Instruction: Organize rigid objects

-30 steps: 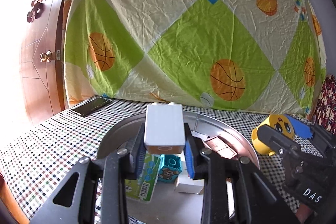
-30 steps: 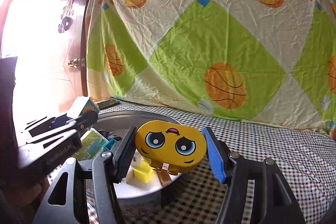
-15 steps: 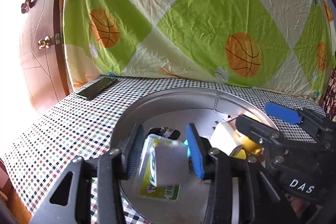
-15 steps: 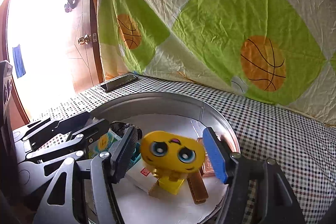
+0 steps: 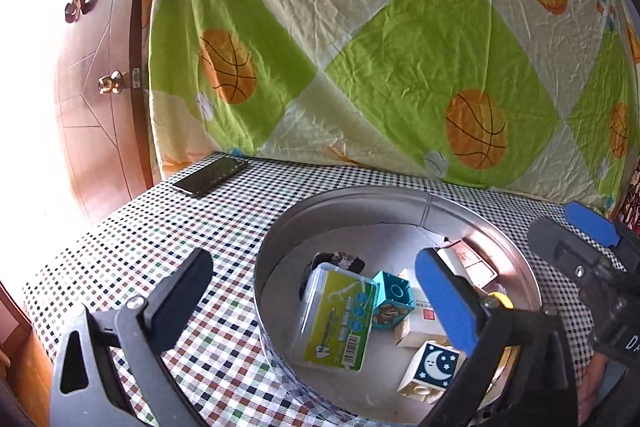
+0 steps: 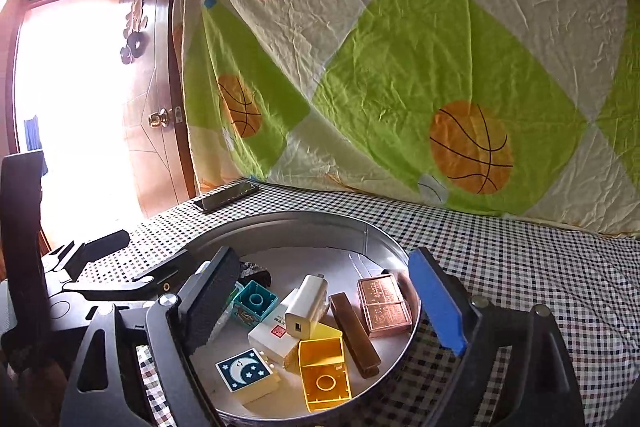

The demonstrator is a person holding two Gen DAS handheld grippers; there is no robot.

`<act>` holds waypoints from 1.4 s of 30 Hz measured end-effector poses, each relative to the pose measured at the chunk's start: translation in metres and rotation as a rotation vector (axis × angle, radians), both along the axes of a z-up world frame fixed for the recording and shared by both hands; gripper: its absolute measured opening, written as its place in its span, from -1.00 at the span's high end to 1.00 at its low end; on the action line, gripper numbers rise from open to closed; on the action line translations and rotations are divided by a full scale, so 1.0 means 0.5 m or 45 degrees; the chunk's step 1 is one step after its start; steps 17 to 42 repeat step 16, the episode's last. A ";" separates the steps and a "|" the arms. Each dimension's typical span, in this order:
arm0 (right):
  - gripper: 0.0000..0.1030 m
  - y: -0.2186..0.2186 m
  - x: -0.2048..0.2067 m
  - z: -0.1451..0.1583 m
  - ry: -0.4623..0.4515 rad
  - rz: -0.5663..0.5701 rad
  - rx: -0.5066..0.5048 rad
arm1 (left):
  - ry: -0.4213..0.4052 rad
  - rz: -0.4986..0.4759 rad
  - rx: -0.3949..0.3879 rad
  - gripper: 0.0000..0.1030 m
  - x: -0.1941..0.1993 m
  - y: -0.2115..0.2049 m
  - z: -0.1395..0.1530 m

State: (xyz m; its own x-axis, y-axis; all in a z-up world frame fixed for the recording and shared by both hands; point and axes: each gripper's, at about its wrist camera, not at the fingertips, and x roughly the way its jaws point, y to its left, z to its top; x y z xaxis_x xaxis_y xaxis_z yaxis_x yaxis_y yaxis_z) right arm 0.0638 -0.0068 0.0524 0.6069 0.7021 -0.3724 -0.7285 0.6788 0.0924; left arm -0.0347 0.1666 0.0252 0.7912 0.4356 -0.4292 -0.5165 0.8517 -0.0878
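While hovering over the metal tray (image 5: 400, 195) toward the near edge of the desk (image 5: 168, 267), gripping nothing: left gripper (image 5: 312, 267), fingers spread as wide as can be, just been opening, only the tray's contents far below between them; right gripper (image 6: 322, 259), fingers nearly as wide, likewise just been opening, empty. Lying loose on the tray floor: moon block (image 6: 246, 373), yellow block (image 6: 324, 367), teal block (image 6: 256, 301), white charger (image 6: 304, 301), copper case (image 6: 384, 303), brown bar (image 6: 354, 331), green card box (image 5: 340, 319). Probably light, stiff, smooth-sided pieces, apt to skate on bare metal when nudged. Best taken across two flat parallel sides, low and square, never by a corner. For the charger, take the broad faces. Beware the crowding: yellow block touching charger and bar, scant room for fingers.
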 end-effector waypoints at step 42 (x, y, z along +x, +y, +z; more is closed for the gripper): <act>-0.72 -0.020 -0.031 0.001 -0.029 0.009 0.010 | 0.003 0.021 0.087 -0.99 -0.009 -0.025 0.015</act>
